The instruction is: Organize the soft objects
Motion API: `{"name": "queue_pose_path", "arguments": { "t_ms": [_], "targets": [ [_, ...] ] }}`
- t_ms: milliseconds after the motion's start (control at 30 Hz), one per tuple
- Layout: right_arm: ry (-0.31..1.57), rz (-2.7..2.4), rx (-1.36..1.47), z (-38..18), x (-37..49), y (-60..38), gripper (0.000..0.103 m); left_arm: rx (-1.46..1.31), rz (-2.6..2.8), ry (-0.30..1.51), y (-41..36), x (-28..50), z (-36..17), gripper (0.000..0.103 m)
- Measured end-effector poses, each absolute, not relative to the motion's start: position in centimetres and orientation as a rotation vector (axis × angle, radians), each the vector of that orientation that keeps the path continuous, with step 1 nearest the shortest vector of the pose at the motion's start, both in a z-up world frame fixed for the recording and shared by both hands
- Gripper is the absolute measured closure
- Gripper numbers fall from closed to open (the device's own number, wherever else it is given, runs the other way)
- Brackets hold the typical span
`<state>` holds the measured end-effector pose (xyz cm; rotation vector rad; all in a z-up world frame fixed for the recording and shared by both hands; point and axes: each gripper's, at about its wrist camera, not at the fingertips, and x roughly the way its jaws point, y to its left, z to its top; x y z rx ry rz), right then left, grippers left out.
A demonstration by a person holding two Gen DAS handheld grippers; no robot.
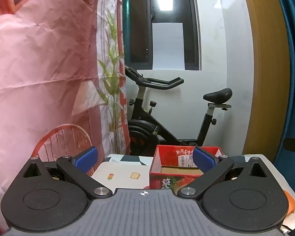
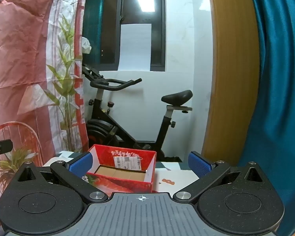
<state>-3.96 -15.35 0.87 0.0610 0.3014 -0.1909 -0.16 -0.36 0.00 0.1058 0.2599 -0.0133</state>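
Nearest the lens in both views is the grey ribbed gripper body with its black linkage arms. Both tools stand with their blue pads spread wide and nothing between them: the left gripper [image 1: 145,160] hangs level above the near part of a small white table [image 1: 120,175], and the right gripper [image 2: 140,162] does the same a little further to the right. On the table stands a red cardboard box [image 2: 125,179], open at the top, with a strawberry print on its near wall, a white shipping label [image 2: 125,162] on the inside of its far wall, and a bare brown cardboard floor; it holds nothing that can be seen. In the left wrist view the box sits toward the right side of the table, with the printed tabletop bare to its left. Something orange [image 1: 291,202] shows at the table's right edge in that view, too cropped to identify. Behind the table stands a black exercise bike [image 2: 131,118] against a white wall, below a dark window [image 2: 127,25]. A crumpled pink sheet [image 1: 39,59] hangs at left behind a red wire chair back [image 1: 63,141], and a teal curtain [image 2: 281,98] hangs at right.
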Motion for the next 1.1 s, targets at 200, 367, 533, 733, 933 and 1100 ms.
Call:
{"name": "queue_pose_path", "arguments": {
  "t_ms": [200, 367, 533, 733, 933, 1100],
  "targets": [
    [0.321, -0.180, 0.063, 1.1, -3.5, -15.8, 0.000, 0.077, -0.026, 0.287, 0.1, 0.5, 0.1, 0.000],
    [0.309, -0.196, 0.072, 1.1, -3.9, -15.7, 0.000, 0.095, -0.029, 0.283, -0.1, 0.2, -0.3, 0.000],
    [0.310, -0.200, 0.070, 0.6, -3.7, -15.5, 0.000, 0.092, -0.027, 0.282, 0.1, 0.1, -0.4, 0.000],
    [0.309, -0.201, 0.068, 0.6, -3.8, -15.4, 0.000, 0.095, -0.026, 0.283, 0.0, 0.0, -0.2, 0.000],
    [0.311, -0.200, 0.068, 0.6, -3.7, -15.4, 0.000, 0.092, -0.028, 0.287, 0.1, 0.1, -0.2, 0.000],
    [0.311, -0.201, 0.067, 0.6, -3.7, -15.4, 0.000, 0.093, -0.026, 0.288, 0.0, 0.1, -0.2, 0.000]
  ]
}}
